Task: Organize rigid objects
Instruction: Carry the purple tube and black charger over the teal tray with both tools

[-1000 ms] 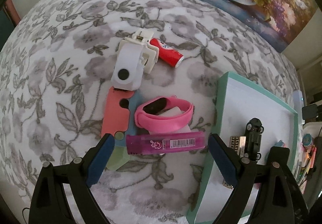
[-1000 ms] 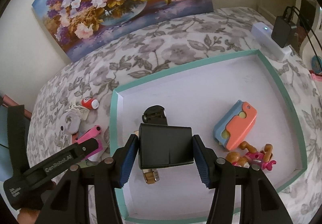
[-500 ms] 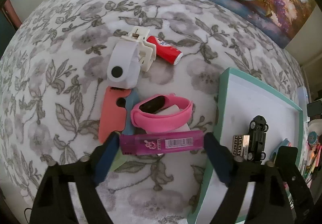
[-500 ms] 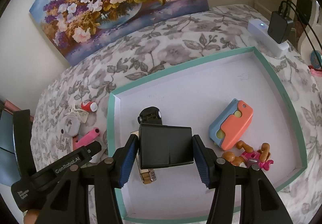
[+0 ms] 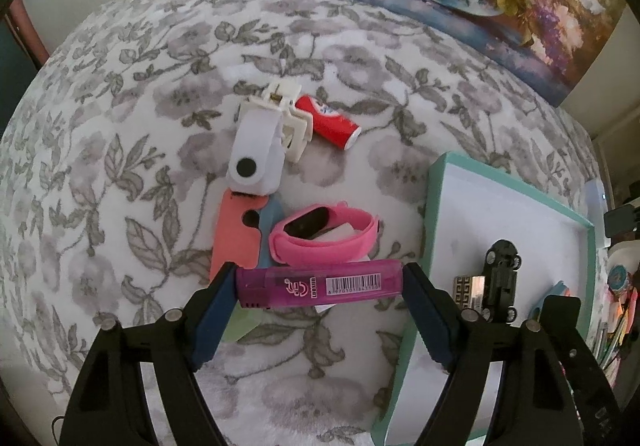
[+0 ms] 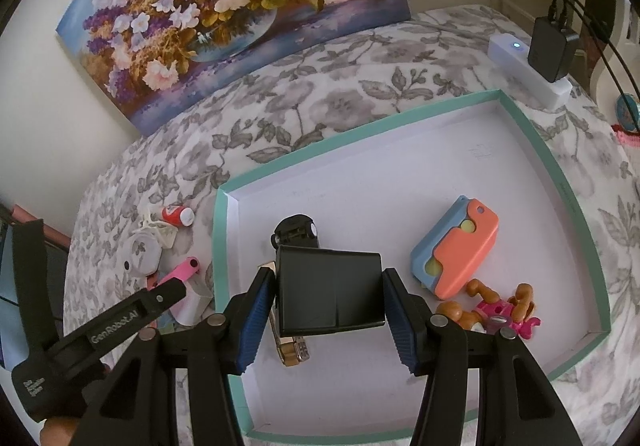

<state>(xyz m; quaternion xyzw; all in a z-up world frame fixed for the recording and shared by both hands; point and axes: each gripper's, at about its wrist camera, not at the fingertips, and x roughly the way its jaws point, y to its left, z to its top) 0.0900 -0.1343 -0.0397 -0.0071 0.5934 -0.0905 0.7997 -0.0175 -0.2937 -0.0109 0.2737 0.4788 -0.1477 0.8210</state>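
My left gripper (image 5: 320,286) is shut on a purple lighter (image 5: 318,284), held crosswise above the floral blanket. Beyond it lie a pink wristband (image 5: 324,236), a coral and blue case (image 5: 234,234), a white device (image 5: 256,153) and a red tube (image 5: 332,121). My right gripper (image 6: 330,296) is shut on a black box (image 6: 330,292), held over the teal-rimmed tray (image 6: 560,173). In the tray lie a black toy car (image 6: 296,230), a gold lighter (image 6: 290,350), a coral and blue case (image 6: 460,246) and a pink and brown toy figure (image 6: 496,312).
The tray's near wall (image 5: 434,205) stands right of my left gripper. A white power strip (image 6: 528,73) with a black charger (image 6: 550,49) sits behind the tray. A flower painting (image 6: 232,1) leans on the wall. My left gripper shows at the right wrist view's lower left (image 6: 100,338).
My left gripper has closed on the purple lighter and lifted it off the blanket. My right gripper has risen slightly with the black box over the tray.
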